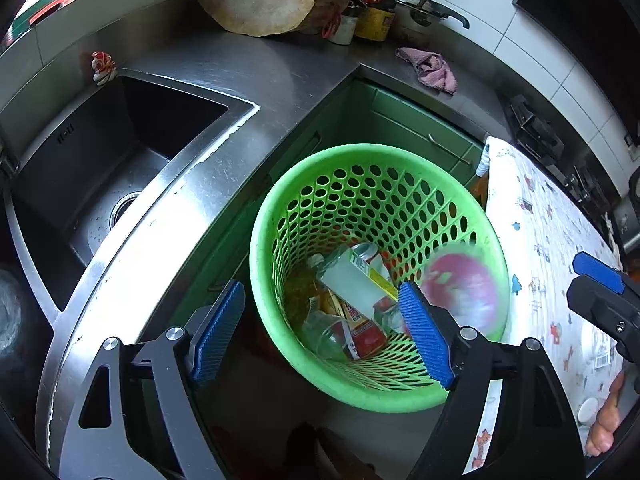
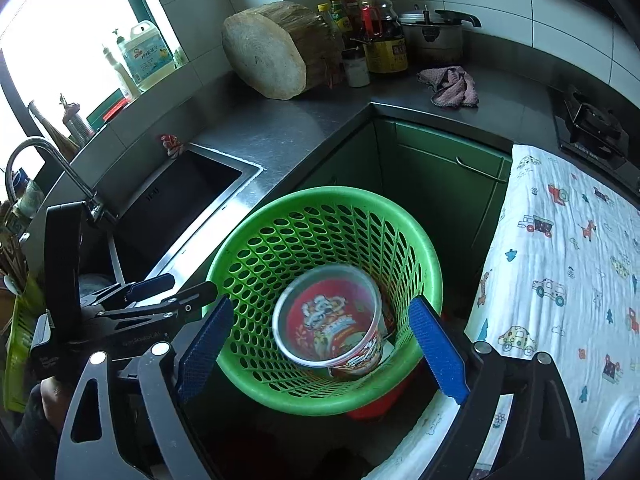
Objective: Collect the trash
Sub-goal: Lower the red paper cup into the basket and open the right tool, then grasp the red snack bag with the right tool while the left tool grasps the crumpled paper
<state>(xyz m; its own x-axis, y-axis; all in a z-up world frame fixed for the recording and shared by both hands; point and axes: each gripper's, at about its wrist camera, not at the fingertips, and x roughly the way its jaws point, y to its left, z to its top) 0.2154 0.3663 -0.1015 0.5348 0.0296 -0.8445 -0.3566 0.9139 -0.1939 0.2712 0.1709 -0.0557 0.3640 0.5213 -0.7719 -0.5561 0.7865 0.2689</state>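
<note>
A green perforated basket [image 1: 276, 216] stands on the floor in the counter corner; it also shows in the right wrist view [image 2: 248, 240]. It holds a clear bottle [image 1: 356, 280], a red carton [image 1: 366, 332] and other trash. A red instant-noodle cup [image 2: 332, 328] is inside the basket's opening, blurred in the left wrist view [image 1: 464, 292]. My left gripper [image 1: 320, 332] is open and empty above the basket's near rim. My right gripper [image 2: 324, 348] is open and empty over the basket, with the cup between and beyond its fingers.
A steel sink [image 1: 100, 168] lies to the left in a steel counter [image 1: 248, 64]. A wooden chopping block [image 2: 272, 48], bottles [image 2: 380, 36], a pot [image 2: 432, 36] and a pink rag [image 2: 450, 86] are at the back. A patterned cloth [image 2: 560, 260] covers a surface at right.
</note>
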